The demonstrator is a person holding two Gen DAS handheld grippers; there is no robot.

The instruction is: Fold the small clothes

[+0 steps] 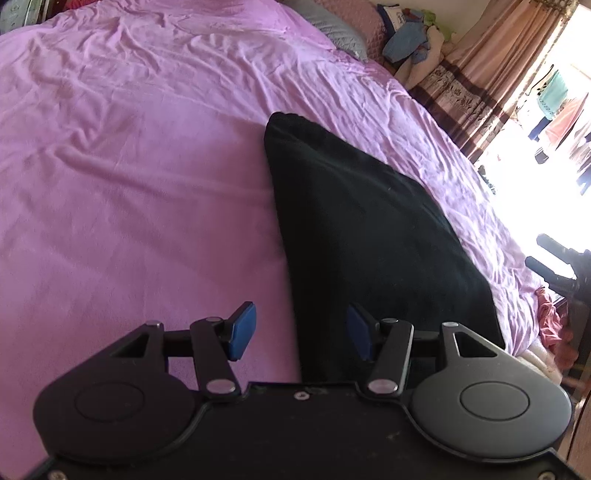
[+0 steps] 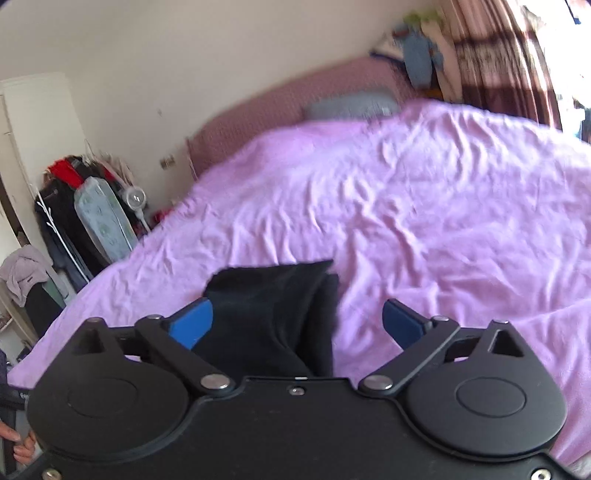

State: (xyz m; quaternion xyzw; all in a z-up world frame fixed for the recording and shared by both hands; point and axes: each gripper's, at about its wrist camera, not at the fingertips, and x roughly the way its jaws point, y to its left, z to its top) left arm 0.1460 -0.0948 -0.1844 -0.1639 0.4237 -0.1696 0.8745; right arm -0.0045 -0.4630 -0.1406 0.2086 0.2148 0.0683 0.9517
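Now | both grippers — left gripper (image 1: 301, 334), right gripper (image 2: 297, 325) — hanging spread, empty | black garment (image 1: 354, 221) lying folded at frame centre on bed (image 1: 129, 184) | smoothing edges before regripping is advisable

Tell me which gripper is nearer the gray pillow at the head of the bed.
Can't say. Both sit by the black garment, far from the gray pillow: left gripper open over its near end, right gripper open, folded edge between its blue pads.

Pink-sheeted bed (image 1: 129, 166), striped curtains (image 1: 476, 88), bright window (image 1: 546, 155)
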